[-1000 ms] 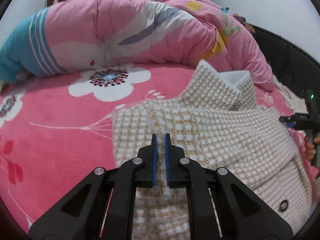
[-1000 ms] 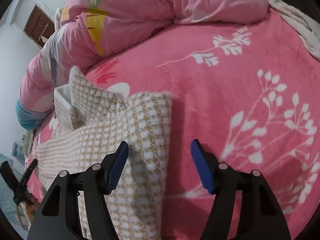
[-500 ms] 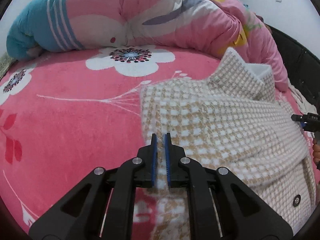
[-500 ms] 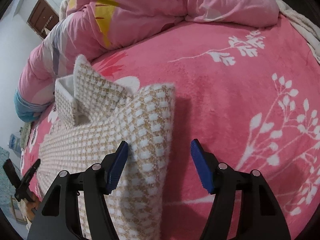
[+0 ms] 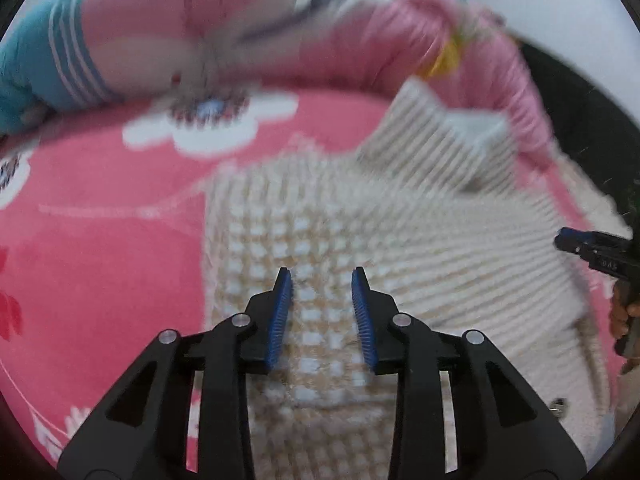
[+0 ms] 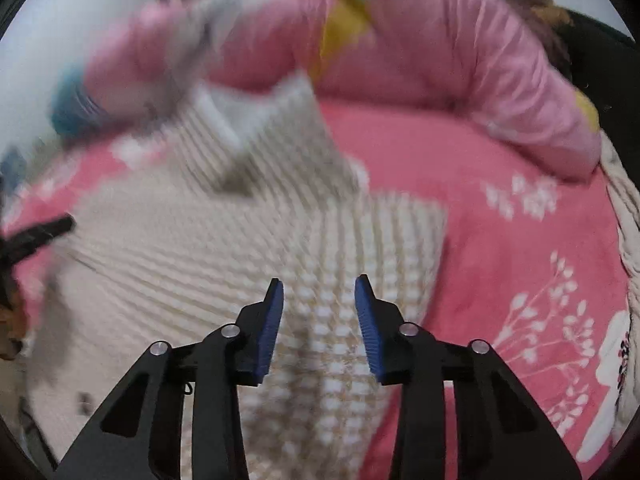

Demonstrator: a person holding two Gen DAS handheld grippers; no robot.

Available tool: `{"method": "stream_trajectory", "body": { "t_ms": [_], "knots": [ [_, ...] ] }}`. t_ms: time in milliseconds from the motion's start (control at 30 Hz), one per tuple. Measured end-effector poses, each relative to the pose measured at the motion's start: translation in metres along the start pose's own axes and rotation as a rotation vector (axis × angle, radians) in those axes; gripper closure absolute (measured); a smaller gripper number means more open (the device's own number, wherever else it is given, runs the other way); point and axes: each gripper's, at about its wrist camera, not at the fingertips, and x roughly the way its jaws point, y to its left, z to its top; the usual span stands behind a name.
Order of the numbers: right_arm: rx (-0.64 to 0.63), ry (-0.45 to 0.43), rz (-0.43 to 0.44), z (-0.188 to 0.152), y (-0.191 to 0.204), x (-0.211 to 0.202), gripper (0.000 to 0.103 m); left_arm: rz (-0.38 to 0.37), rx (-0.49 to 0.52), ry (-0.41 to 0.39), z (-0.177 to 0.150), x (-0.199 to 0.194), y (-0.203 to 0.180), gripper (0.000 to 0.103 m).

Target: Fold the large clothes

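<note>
Over the checked coat (image 5: 400,232): my left gripper (image 5: 322,312) has just opened off it; my right gripper (image 6: 319,320), just narrowing, grips nothing.

You were working over a cream-and-tan checked woven coat (image 5: 332,216) with a white-lined collar, on a hot-pink plush bedspread (image 5: 100,248) printed with white flowers and branches. Behind lay a pale pink quilt (image 6: 460,52) with yellow, teal and white-striped patches.

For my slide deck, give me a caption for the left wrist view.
Left gripper, jaws just opening, poised over a checked coat spread on a pink floral bed.
</note>
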Motion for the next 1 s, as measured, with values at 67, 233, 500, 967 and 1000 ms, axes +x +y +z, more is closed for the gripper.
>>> {"method": "stream_trajectory", "body": {
  "t_ms": [67,233,500,967,1000],
  "knots": [
    [0.097,0.014,0.064,0.003,-0.023,0.011,0.071,-0.013,0.001,-0.036,-0.009,0.001,0.000,0.073],
    [0.111,-0.009,0.038,0.015,-0.021,-0.018,0.077,-0.056,0.009,-0.070,-0.009,-0.015,0.002,0.071],
    [-0.114,0.009,0.050,0.019,0.061,-0.008,0.076,-0.009,-0.037,-0.020,0.006,0.014,0.005,0.054],
    [-0.141,-0.018,0.119,-0.001,0.106,-0.046,0.054,-0.079,0.165,-0.054,-0.016,-0.026,-0.025,0.049],
    [-0.148,0.013,0.119,-0.007,0.111,-0.037,0.054,-0.028,0.190,-0.020,-0.022,-0.015,-0.030,0.049]
  ]
}}
